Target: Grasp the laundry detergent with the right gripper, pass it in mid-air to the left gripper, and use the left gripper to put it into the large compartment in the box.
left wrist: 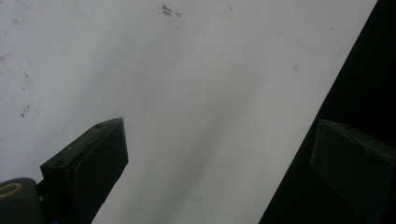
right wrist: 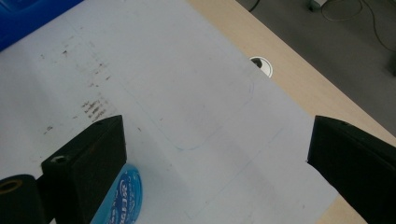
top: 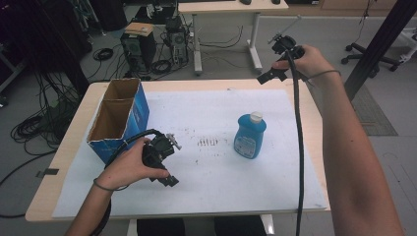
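Blue bottle (top: 250, 136) with a white cap stands upright right of centre on the white sheet (top: 206, 191) covering the table (top: 314, 128); an open-topped blue carton (top: 120, 118) sits well apart at the left edge. Right gripper (top: 276, 61) is raised high over the far right corner, well clear of the bottle, jaws spread wide and empty; in the right gripper view the bottle (right wrist: 116, 196) sits low and partly behind the left jaw, so the tool looks down past it rather than at it. Left gripper (top: 167, 162) hangs low over the near part of the sheet, just right of the carton, jaws also wide apart with nothing between them; its own view looks down on bare sheet and the dark drop past the sheet's edge. Judgement: the work in hand looks like a reach for the bottle by the right gripper. To do it well, bring the bottle to the middle of the gap first, then descend with the jaws kept spread, one on each broad face of the body below the shoulder, not on the cap; close squarely so the bottle does not twist or tip. Pose: right forearm (top: 354, 162) stretches long up the table's right side, wrist bent inward, cable trailing down along it. Left hand (top: 129, 167) wraps its grip from the near side, wrist roughly level, jaws pointed down toward the sheet.
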